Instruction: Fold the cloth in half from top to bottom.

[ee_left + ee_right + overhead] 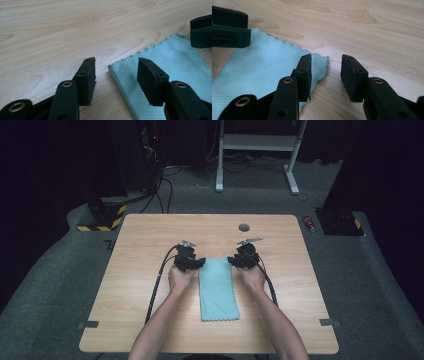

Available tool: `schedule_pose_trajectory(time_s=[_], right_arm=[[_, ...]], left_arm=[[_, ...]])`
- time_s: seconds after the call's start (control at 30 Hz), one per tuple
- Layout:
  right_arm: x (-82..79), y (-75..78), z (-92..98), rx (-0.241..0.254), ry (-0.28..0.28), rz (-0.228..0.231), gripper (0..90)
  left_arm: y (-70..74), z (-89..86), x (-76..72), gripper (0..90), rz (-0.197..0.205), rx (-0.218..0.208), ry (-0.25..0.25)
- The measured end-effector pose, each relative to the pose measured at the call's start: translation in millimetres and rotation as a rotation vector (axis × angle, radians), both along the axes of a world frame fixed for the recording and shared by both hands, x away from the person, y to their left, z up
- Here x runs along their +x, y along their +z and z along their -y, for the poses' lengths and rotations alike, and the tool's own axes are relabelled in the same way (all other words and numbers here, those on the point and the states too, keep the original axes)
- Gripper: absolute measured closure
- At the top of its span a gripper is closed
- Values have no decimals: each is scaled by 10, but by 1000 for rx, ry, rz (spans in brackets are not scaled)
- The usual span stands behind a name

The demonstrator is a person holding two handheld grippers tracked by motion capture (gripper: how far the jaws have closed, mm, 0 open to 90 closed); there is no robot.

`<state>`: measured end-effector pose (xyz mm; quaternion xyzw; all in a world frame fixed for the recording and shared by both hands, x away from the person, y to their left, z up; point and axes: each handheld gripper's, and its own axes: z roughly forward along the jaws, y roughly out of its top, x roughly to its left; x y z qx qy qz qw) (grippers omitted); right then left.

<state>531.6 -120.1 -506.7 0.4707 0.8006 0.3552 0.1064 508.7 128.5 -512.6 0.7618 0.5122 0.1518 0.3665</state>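
Teal waffle-weave cloth [218,289], folded into a long strip, flat at worktop [150,320] centre, pointing twelve o'clock

A round grey grommet [244,227] sits in the wooden table [150,235]; a red can [309,223] lies on the floor.

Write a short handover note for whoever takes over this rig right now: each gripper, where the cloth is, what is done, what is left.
Left gripper: jaws open, straddling the far left corner of the teal cloth, pads not pressing on it.
Right gripper: jaws open at the far right corner; the corner tip lies in the gap, not pinched.
Cloth: flat on the wooden table, a long strip running away from the person, between the two hands.
Done: both grippers brought to the far corners.
Left: close on both corners, then probably lift or fold the cloth.
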Motion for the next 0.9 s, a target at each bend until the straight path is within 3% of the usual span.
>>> schedule_pose_trajectory(time_s=[0.2, 0.53, 0.7, 0.8, 0.9], right_arm=[[31, -49, -45, 9, -16, -7, 613], [19, -76, -159, -66, 22, 49, 683], [16, -62, -215, -93, 44, 45, 764], [41, -21, -298, -153, 80, 28, 830], [34, -30, -296, -142, 91, 33, 867]], left_arm=[[-38, 29, 5, 534, -6, 9, 1], [-40, 55, -6, 682, 11, 48, -29], [-39, 59, -5, 775, 8, 51, -41], [-40, 48, -4, 830, 2, 43, -52], [-42, 31, 4, 871, -6, 29, -65]])
